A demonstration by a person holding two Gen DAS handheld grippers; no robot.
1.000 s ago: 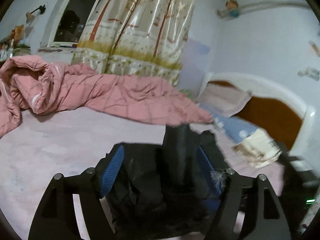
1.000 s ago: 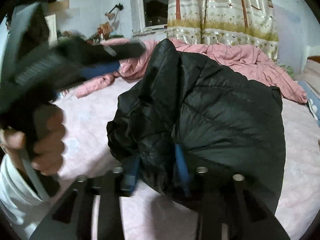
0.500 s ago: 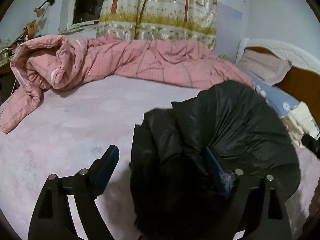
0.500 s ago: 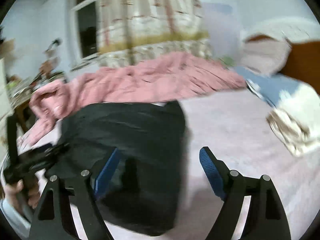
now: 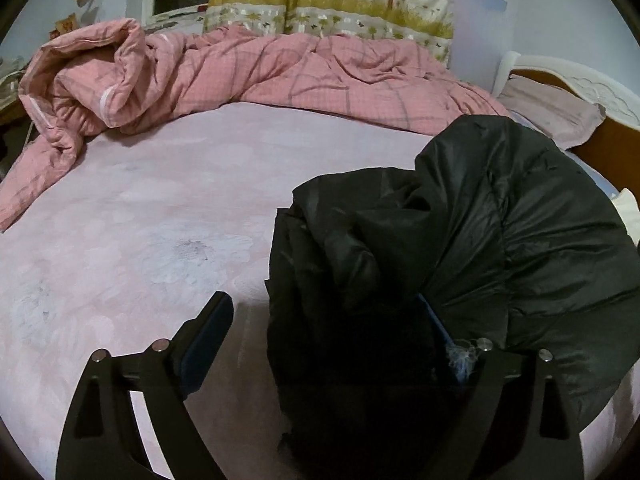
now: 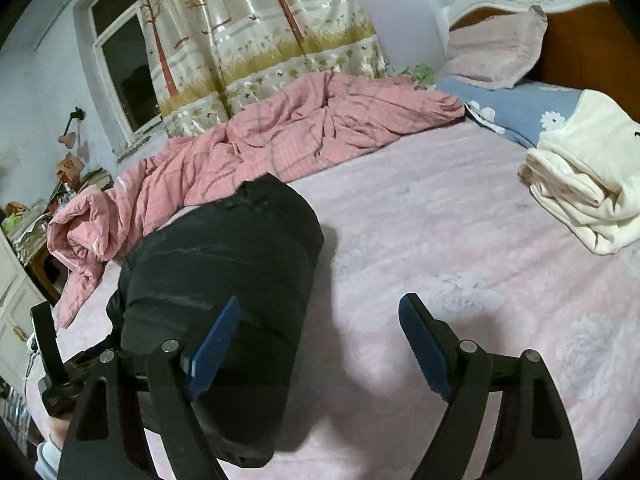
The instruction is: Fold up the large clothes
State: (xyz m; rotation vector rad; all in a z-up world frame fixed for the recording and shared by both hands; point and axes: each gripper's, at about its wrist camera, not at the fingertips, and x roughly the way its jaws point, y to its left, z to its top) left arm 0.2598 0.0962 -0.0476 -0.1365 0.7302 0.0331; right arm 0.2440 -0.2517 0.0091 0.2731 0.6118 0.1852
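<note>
The left gripper is nearer the black puffer jacket: its jaws are opening with the near end between them, unpinched. The right gripper is spread wide over bare sheet, the jacket to its left. The jacket is a puffy, creased bundle, long axis near to far, on the pink bed.

Black puffer jacket, glossy quilted fabric, bundled in thick folded heap, lying on pink bed sheet.
</note>
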